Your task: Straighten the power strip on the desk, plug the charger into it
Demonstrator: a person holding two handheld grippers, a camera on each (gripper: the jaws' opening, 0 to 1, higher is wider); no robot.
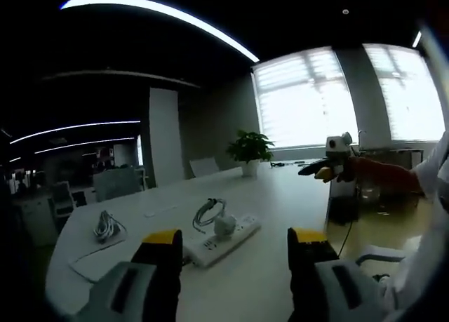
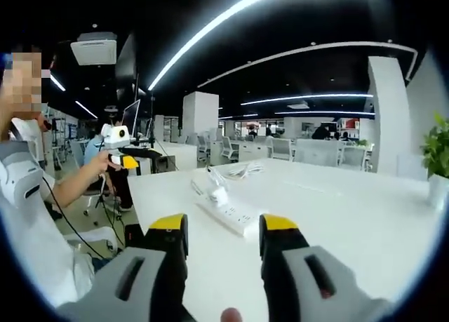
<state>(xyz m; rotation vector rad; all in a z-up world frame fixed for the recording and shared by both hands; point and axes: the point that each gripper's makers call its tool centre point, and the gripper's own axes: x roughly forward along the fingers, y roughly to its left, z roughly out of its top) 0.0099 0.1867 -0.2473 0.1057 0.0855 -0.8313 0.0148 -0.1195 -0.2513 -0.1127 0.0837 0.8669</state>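
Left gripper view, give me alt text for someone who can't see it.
A white power strip lies at an angle on a long white desk, a white charger with a coiled cable resting on it, seen between the open left claw. The right claw hovers at right, held by a hand; a potted plant stands at the desk's far end.
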